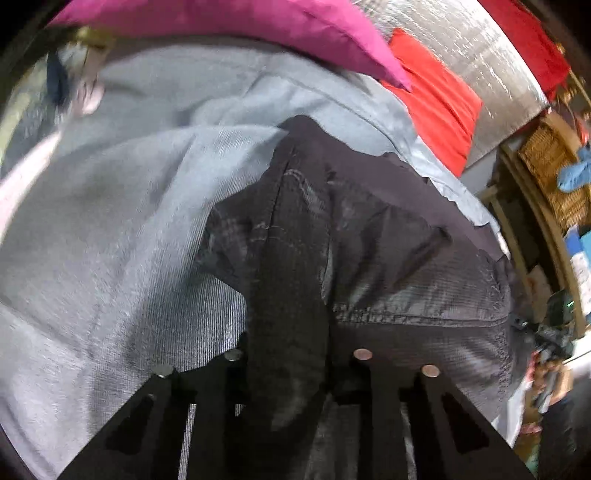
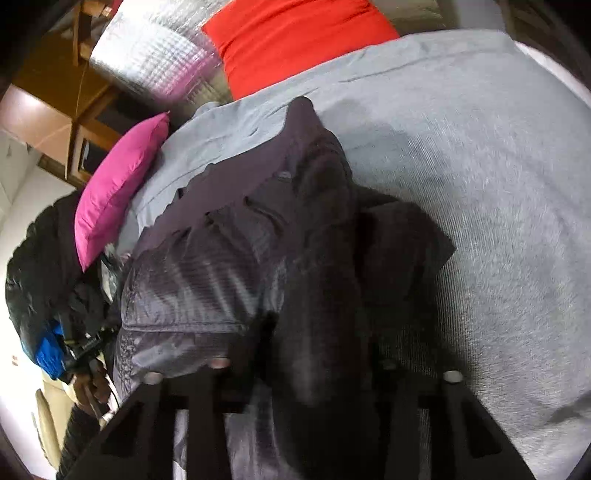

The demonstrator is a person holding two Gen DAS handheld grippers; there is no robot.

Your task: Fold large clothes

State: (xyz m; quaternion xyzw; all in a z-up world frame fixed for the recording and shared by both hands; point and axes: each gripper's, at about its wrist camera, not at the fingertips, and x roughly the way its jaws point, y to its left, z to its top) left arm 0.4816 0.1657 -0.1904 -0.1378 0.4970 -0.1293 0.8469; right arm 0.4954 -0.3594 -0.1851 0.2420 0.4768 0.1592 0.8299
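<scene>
Left wrist view: grey bedspread (image 1: 110, 240) covers most of the surface, ribbed fabric, a bit blurred. Far side has a pink pillow (image 1: 229, 26) and a red pillow (image 1: 432, 96) w/ a silver quilted cover (image 1: 480, 55) behind them. Far right: wooden shelving (image 1: 532, 206) w/ a wicker basket (image 1: 554, 166), cluttered; details too small to tell.

Dark jeans (image 1: 332, 236) lie bunched on the bedspread, centre-right, stitching & waistband showing. A fold of them runs down into the left gripper (image 1: 291, 354); its 2 fingers sit close in on either side of that fold, clamped on the denim.

Right wrist view: same bedspread (image 2: 480, 184), red pillow (image 2: 295, 40) far centre, pink pillow (image 2: 118, 188) far left, wooden furniture (image 2: 55, 81) beyond. Black shiny bag (image 2: 40, 258) at left edge, something blue (image 2: 48, 350) by it, & a hand (image 2: 92, 387) low left. Jeans (image 2: 240, 236) are heaped centre-left; a dark fold drops between the fingers of the right gripper (image 2: 306, 365), which are drawn in & pinching it.
</scene>
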